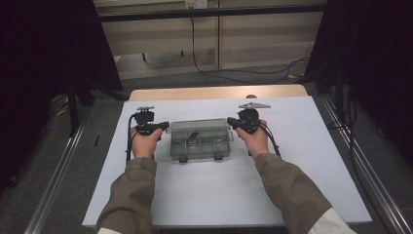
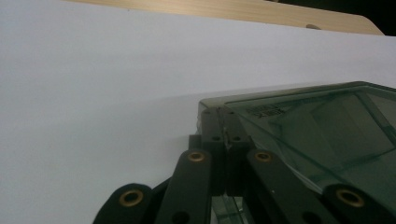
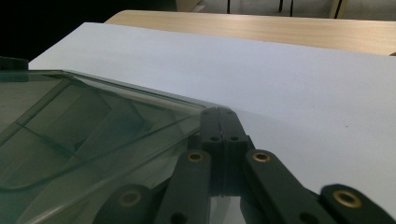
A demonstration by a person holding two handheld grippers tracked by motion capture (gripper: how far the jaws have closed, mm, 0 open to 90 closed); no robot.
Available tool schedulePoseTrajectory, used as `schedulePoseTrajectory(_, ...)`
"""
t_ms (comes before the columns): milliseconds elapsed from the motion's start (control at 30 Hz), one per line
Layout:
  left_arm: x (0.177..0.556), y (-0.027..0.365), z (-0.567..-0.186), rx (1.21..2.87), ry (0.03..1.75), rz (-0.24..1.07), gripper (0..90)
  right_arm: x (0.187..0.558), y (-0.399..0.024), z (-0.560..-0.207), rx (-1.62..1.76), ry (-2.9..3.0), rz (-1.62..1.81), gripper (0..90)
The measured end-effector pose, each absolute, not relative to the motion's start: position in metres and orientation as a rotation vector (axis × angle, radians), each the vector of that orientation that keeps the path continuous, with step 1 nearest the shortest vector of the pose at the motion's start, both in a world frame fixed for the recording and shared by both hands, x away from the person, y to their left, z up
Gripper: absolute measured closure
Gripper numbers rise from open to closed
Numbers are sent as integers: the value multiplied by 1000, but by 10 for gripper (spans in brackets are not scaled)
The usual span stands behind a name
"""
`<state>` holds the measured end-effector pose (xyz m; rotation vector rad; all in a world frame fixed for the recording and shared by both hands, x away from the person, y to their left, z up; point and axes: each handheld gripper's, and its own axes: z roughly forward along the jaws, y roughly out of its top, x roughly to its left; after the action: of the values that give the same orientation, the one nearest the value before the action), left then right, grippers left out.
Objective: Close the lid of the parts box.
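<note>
Lid down on the clear grey-green plastic compartment box point(image 1: 200, 140), both front latches look fastened, so nothing opened yet; all the work is left. Box sits mid-sheet on the white table cover point(image 1: 219, 195). Your left gripper point(image 1: 164, 126) is at the box's 9 o'clock end, right gripper point(image 1: 230, 123) at 3 o'clock, each with jaws fully together, tips at the lid's upper corners, holding nothing. Forearms angle inward, wrists level.

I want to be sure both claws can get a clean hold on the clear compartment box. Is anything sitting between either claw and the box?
Nothing visible does. The left claw is shut at the left end of the compartment box, the right claw shut at its right end. Around the box, the white sheet lies bare.
</note>
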<state>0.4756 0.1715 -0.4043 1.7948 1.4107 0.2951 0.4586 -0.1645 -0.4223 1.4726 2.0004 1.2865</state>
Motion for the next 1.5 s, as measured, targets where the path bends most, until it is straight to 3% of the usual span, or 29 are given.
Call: schedulePoseTrajectory(1500, 466, 172, -416, 1819, 1405, 282, 900, 450, -165, -433, 1468, 2034, 1285, 900)
